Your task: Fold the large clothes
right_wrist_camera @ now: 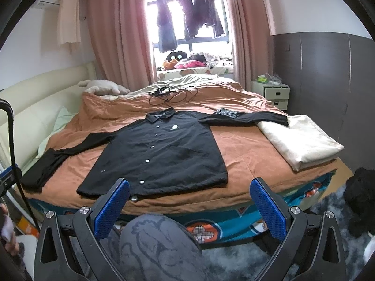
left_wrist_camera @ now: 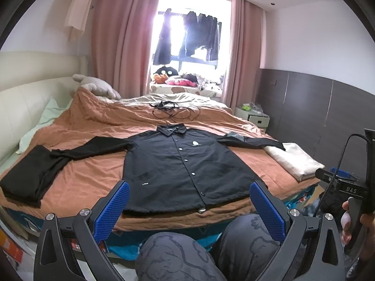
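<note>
Black button-up shirt spread flat, front up, on the orange-brown bedspread, collar toward the window, hem at the near edge of the bed, both sleeves stretched out sideways. White buttons down the placket, small white logo on the chest. Left-side sleeve end touching a folded black garment near the bed's left edge; other sleeve's cuff lying on a folded cream cloth at the right edge. Black cable tangle on the bedspread beyond the collar, well apart from the shirt. Beige plush toy at the headboard side. Left tongs wide open, nothing between the blue pads, held in the air short of the shirt hem, above a knee in grey patterned trousers. Right tongs likewise wide open and empty, in front of the bed's near edge, shirt hem just past the left pad in view. Hand on the right tongs' handle visible at the right edge of the left wrist view. Pink curtains beside a bright window with dark clothes hanging; white nightstand right of the bed.
</note>
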### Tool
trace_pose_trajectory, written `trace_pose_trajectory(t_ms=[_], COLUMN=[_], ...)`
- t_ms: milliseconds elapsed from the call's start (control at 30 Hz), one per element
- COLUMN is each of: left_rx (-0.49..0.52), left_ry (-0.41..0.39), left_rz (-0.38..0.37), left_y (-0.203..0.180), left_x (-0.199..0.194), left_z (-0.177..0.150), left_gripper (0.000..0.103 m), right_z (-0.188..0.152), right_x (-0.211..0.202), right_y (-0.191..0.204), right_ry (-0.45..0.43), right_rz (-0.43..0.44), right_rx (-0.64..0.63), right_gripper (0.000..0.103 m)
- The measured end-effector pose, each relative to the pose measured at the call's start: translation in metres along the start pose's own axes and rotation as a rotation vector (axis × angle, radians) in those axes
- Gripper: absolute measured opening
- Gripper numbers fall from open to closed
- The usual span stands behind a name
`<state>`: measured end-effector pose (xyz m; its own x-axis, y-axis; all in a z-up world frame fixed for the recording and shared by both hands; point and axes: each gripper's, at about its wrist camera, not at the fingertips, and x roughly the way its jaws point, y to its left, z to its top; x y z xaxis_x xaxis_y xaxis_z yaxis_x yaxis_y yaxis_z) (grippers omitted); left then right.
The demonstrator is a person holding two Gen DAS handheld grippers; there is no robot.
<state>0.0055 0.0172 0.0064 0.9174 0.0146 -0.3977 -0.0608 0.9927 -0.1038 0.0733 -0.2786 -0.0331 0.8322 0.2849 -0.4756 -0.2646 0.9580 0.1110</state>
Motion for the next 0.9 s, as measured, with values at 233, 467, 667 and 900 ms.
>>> trace_pose_trajectory(t_ms=[233,467,667,900], left_rx=[-0.017,-0.075,-0.092,-0.097], left_ry=[0.027,0.052,0.071,0.106], left_rz=[0.039,0.076,0.116,0.166], left_y=[0.017,0.045,0.065,0.093], left_x=[0.026,0.057,0.084,0.126], left_z=[0.01,0.018,0.023,0.031], left_gripper=[0.102,0.102,0.103,0.102], right_z=[0.012,0.021,0.04,0.06], right_x=[0.038,0.085,0.126,0.174], right_y=[0.016,0.033,0.049,0.067], right_ry=[0.01,0.052,0.06,0.081], right_rz=[0.041,0.078,0.121,0.161], right_rx=[-0.028,-0.05,-0.057,-0.078], right_gripper=[0.103,0.103,0.103,0.103])
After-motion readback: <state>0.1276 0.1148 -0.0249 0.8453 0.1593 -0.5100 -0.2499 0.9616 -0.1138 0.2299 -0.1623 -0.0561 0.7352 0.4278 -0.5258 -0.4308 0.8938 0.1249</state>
